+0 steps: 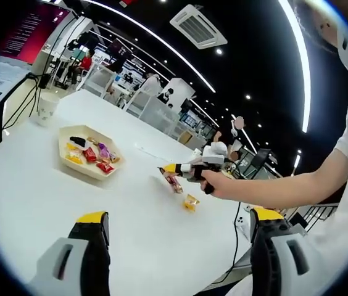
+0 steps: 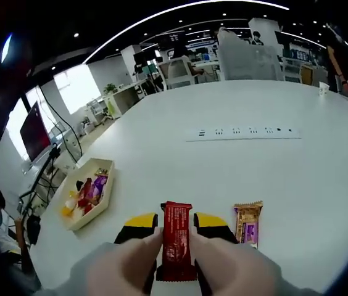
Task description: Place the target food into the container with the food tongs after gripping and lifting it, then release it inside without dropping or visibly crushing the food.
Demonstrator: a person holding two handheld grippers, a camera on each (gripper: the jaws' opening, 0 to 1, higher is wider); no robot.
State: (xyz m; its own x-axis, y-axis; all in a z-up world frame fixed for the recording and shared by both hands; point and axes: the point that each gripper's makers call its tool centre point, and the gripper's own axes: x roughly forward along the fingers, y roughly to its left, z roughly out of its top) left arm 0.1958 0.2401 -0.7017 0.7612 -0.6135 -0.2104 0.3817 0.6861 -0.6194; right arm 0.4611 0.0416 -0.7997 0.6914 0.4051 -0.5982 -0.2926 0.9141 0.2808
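My right gripper (image 2: 176,221) is shut on a red-wrapped snack bar (image 2: 177,243), which stands lengthwise between its yellow-tipped jaws. In the left gripper view a person's hand holds this right gripper (image 1: 173,169) low over the white table, and the red bar (image 1: 174,181) hangs from its tip. A gold-wrapped snack (image 2: 248,223) lies on the table just to the right of the bar, also seen as the gold snack (image 1: 190,202). The cream hexagonal tray (image 2: 108,185) of wrapped sweets sits to the left; the same tray (image 1: 62,149) shows in the left gripper view. My left gripper (image 1: 179,216) stands wide open, holding nothing.
A white power strip (image 2: 245,131) lies across the table beyond the snacks. A paper cup (image 1: 47,108) stands at the table's far left corner by cables. The person's arm (image 1: 297,182) reaches in from the right. Desks, chairs and people stand in the background.
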